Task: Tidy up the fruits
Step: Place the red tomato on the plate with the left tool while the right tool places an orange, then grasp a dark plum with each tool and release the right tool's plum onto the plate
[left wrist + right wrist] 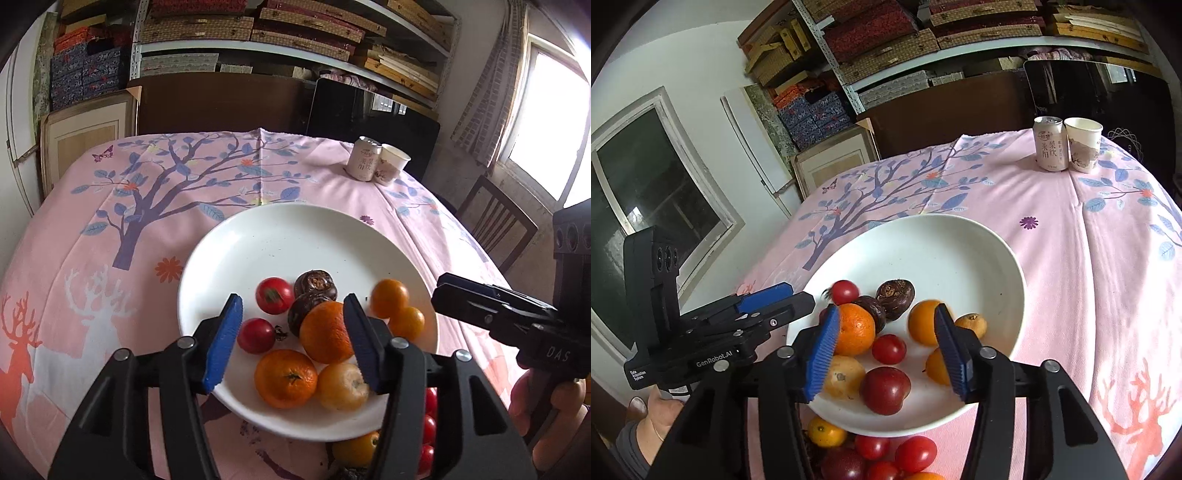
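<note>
A white plate [288, 243] [942, 251] on the pink tablecloth holds mixed fruit. On it lie an orange [325, 332] [855, 328], a mandarin [286, 378], cherry tomatoes [274, 295] [889, 349], dark brown fruits [316, 284] [895, 293] and small yellow-orange fruits [389, 298] [923, 321]. My left gripper [291, 343] [798, 299] hovers open over the plate's near side. Its blue pads straddle the fruit without touching any. My right gripper [886, 354] [441, 290] hangs open beside it, with nothing gripped.
More tomatoes [916, 452] and a mandarin [825, 432] lie on the cloth just in front of the plate. A drink can [364, 158] and a paper cup [393, 162] stand at the far right. A wooden chair [495, 225] stands past the right edge.
</note>
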### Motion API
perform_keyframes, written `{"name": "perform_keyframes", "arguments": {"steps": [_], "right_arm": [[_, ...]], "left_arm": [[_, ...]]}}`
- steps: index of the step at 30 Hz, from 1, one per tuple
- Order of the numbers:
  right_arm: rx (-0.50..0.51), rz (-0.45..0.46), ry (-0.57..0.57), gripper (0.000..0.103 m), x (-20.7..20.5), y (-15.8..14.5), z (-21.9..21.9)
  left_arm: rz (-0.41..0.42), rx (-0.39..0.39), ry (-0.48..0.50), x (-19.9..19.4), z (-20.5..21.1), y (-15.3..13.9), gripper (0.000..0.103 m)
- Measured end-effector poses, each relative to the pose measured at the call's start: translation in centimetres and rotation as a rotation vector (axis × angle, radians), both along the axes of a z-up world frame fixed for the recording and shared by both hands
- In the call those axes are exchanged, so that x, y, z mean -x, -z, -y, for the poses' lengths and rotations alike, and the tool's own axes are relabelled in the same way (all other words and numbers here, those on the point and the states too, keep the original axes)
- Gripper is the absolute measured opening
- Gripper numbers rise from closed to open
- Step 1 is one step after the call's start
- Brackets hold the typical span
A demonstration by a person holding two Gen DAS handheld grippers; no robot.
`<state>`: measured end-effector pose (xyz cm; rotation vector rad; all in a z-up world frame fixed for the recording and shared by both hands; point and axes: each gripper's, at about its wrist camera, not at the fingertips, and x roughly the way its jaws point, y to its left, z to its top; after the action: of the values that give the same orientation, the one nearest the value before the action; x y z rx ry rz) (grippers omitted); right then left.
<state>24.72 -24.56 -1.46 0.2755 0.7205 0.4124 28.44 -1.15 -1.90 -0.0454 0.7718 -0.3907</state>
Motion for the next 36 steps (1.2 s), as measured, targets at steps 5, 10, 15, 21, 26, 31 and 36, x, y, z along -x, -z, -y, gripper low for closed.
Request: {"name": "perform_keyframes", "arguments": {"steps": [5,10,15,21,26,31,36], "right_arm": [[0.033,0.01,-0.007,0.057,3.7,0.8,1.2],[0.026,0.001,0.022,0.06,7.9,2.8,3.7],[-0.027,0.007,0.07,0.061,10.5,4.7,6.1],[-0.071,0.004,0.083,0.062,10.7,5.8,7.3],[-0.076,0.005,0.052,0.062,10.7,5.9,7.0],[-0.019,0.0,-0.061,0.062,11.3,6.0,5.2],[0.051,-0.024,-0.119,0.062,11.9,6.3,3.6]], "left_arm": [[0.041,-0.058,0.066,5.5,0.1,0.2,0.063],[0.031,-0.194,0.181,12.3,1.9,2.8,0.063],[0.013,-0.296,0.284,16.5,4.3,6.0,0.061],[-0.044,-0.306,0.28,15.5,6.0,7.7,0.046],[-0.052,-0.236,0.273,14.8,5.9,7.4,0.041],[0.063,-0.141,0.225,16.0,3.9,6.0,0.041],[0.083,-0.129,0.227,16.5,3.8,5.6,0.041]]}}
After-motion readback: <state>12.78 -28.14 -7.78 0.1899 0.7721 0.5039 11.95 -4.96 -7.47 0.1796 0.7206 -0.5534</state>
